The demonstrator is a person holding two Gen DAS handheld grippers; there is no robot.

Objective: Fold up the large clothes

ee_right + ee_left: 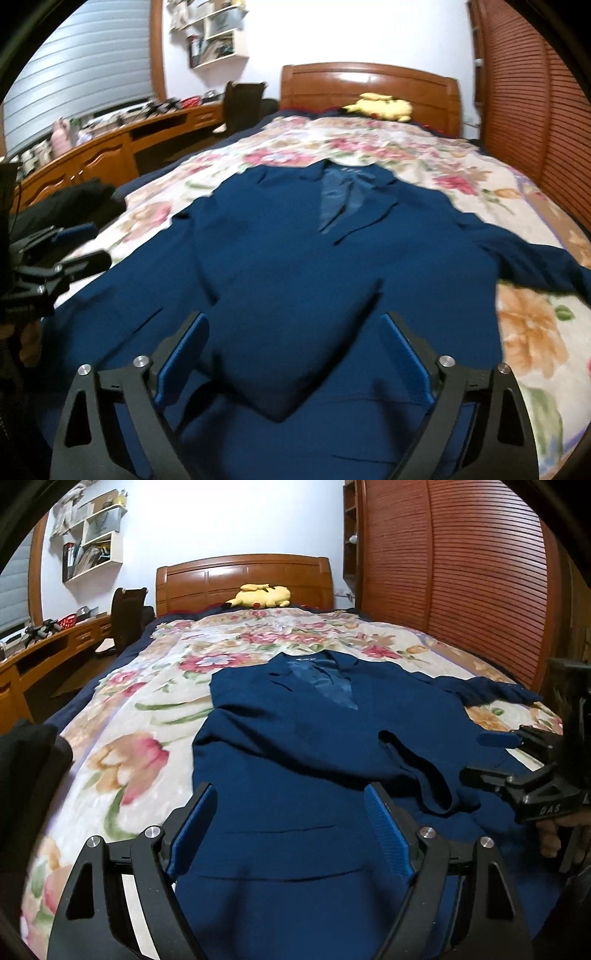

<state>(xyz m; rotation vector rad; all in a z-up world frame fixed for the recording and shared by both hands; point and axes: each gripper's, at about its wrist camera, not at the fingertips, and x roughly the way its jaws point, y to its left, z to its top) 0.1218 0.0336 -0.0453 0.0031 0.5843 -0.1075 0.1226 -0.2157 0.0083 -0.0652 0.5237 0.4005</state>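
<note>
**Plainly: navy jacket laid lengthwise on the bed, both grippers wide and holding nothing**

Lengthwise on the floral bedspread (122, 716) lies the navy jacket (295, 738), front up, its long axis running from the hem near the cameras to the collar, which points toward the wooden headboard (243, 579). The lapels fall open on a shinier blue lining (325, 679). One sleeve (491, 692) stretches sideways toward the louvred wardrobe (461, 572); on the other side the cloth appears folded in over the body, though the blur in the right wrist view makes its edge hard to trace. A loose flap (417, 771) lies rumpled across the lower front.

The left gripper (291, 812) hangs over the hem area with its blue pads well apart and only flat cloth below them. The right gripper (295, 339) is likewise spread wide above a raised fold of the jacket, grasping nothing; from the left wrist view it enters at the edge, with a hand (554, 834) partly visible behind it.

The hem is cut off by the lower frame edge in both views. A small label inside the collar (306, 660) is too tiny to read. Raised lettering on the right gripper's body looks like "DAS". A yellow plush toy (260, 595) rests by the headboard.
</note>
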